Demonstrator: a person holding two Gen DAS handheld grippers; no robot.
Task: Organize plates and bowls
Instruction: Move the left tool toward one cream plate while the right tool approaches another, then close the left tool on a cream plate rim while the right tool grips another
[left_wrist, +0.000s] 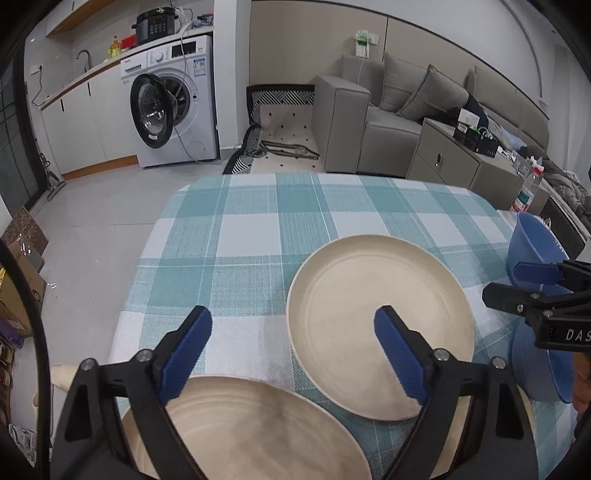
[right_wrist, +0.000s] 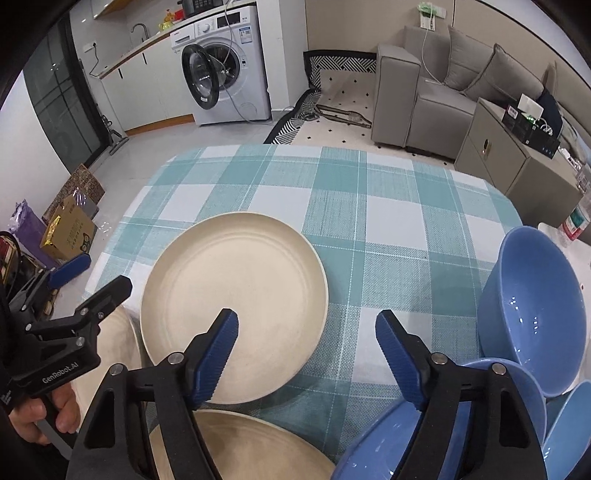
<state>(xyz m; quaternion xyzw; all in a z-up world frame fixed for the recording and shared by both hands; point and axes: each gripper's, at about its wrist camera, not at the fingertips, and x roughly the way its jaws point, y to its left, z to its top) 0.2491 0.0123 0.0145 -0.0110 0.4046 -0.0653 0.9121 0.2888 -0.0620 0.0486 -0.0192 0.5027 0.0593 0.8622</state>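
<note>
A: Left wrist view: left gripper (left_wrist: 293, 334), jaws apart and empty, hovers over the near cream round plastic plate (left_wrist: 255, 428); what follows?

B: Right gripper (right_wrist: 306, 338), also apart, nears blue glossy bowls (right_wrist: 532, 317); farther cream plate (right_wrist: 232, 306) sits mid-table. Probably stacking starts.

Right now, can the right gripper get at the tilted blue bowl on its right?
Probably yes. The right gripper is open and empty, and the tilted blue bowl leans just right of it with its rim exposed. Only the other blue bowls below crowd the approach.
</note>
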